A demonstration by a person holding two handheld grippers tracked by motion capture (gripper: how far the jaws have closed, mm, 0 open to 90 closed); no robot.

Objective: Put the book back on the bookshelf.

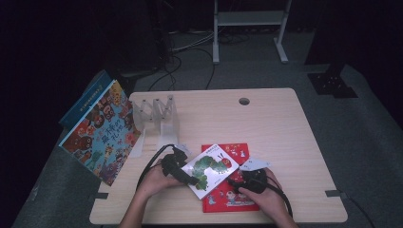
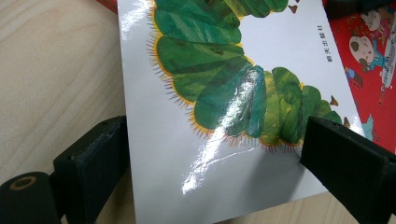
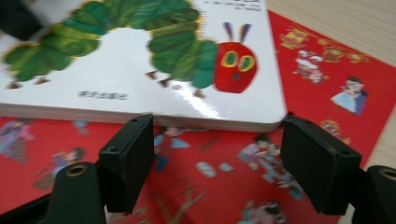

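Pale wooden table (image 1: 266, 114) in a dark room. A white caterpillar book (image 1: 209, 169) lies tilted on a red book (image 1: 228, 197) near the front edge. The left gripper (image 1: 192, 180), jaws spread, straddles the white book's corner (pads not pressing). The right gripper (image 1: 236, 182), jaws apart, faces its edge over the red cover (image 3: 327, 84).

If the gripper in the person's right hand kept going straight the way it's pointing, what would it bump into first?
Most likely the near edge of the caterpillar book, which lies on the red book just ahead of the right gripper; its open jaws face that edge, though depth is hard to judge.
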